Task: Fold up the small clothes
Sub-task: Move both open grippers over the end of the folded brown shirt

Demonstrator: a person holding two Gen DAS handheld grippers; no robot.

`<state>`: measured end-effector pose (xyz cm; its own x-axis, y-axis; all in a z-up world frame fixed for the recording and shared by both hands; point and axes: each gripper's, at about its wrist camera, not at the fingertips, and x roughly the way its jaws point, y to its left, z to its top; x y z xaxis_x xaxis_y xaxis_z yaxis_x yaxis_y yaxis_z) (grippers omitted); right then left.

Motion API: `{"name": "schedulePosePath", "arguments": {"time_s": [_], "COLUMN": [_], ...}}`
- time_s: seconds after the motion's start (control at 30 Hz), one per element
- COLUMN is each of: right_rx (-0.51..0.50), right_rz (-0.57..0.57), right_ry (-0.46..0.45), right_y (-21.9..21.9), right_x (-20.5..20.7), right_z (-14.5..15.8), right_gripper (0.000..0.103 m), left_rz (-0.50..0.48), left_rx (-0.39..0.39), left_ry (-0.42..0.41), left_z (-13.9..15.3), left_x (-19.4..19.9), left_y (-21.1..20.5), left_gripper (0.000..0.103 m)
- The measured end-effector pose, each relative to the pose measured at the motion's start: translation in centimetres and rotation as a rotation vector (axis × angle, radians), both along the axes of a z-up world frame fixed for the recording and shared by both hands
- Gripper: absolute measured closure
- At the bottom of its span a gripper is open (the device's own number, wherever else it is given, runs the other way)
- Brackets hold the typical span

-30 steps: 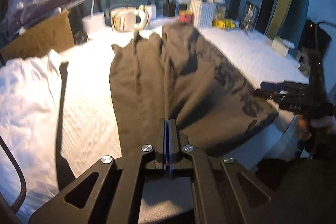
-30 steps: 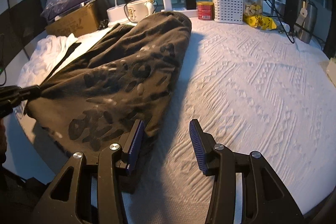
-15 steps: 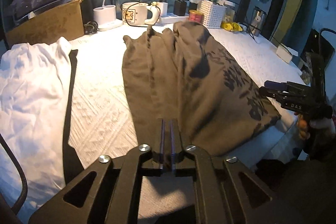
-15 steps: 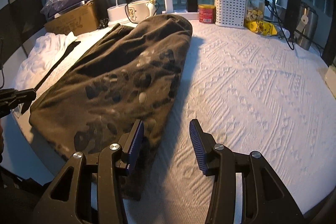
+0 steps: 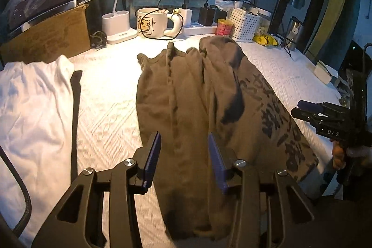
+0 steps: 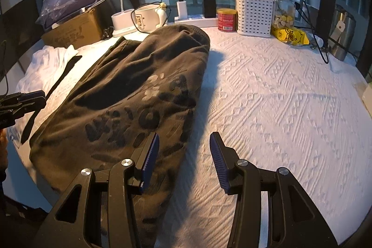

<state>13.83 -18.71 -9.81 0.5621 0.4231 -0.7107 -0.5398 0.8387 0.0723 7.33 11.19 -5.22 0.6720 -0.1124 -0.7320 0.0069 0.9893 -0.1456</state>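
A brown garment (image 5: 186, 90) with dark printed lettering lies folded lengthways on the white textured cover (image 6: 279, 108). In the right wrist view the brown garment (image 6: 139, 90) fills the left half. My left gripper (image 5: 183, 159) hovers over its near end. Its jaws are opening, and the cloth lies beneath them untouched by the pads. My right gripper (image 6: 184, 160) is open above the garment's right edge, with nothing between its fingers. The right gripper (image 5: 300, 108) also shows at the left wrist view's right side, and the left gripper (image 6: 41, 98) at the right wrist view's left edge.
A crumpled white garment (image 5: 30, 108) lies to the left of the brown one. Along the back stand a cardboard box (image 5: 46, 41), a lamp base (image 5: 116, 24), a mug (image 5: 151, 23), a red tin (image 6: 226, 20), a white basket (image 6: 254, 13) and cables. Bare cover stretches to the right.
The left gripper's jaws were shut at the garment's near end and now stand apart, and the cloth has settled flat. Both grippers have drawn back a little toward the near edge.
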Motion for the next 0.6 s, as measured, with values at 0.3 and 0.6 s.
{"name": "schedulePosePath", "arguments": {"time_s": [0.3,0.6], "right_rx": [0.000,-0.005], "right_rz": [-0.024,-0.022], "right_ry": [0.017,0.034], "right_y": [0.7,2.0], "right_x": [3.3,6.1], "right_z": [0.8,1.0], "right_gripper": [0.055,0.055], "left_rz": [-0.026,-0.044], "left_rx": [-0.009,-0.018], "left_ry": [-0.002,0.021], "left_z": [1.0,0.9], "left_x": [3.9,6.8], "left_y": [0.0,0.2], "left_gripper": [0.061,0.061]}}
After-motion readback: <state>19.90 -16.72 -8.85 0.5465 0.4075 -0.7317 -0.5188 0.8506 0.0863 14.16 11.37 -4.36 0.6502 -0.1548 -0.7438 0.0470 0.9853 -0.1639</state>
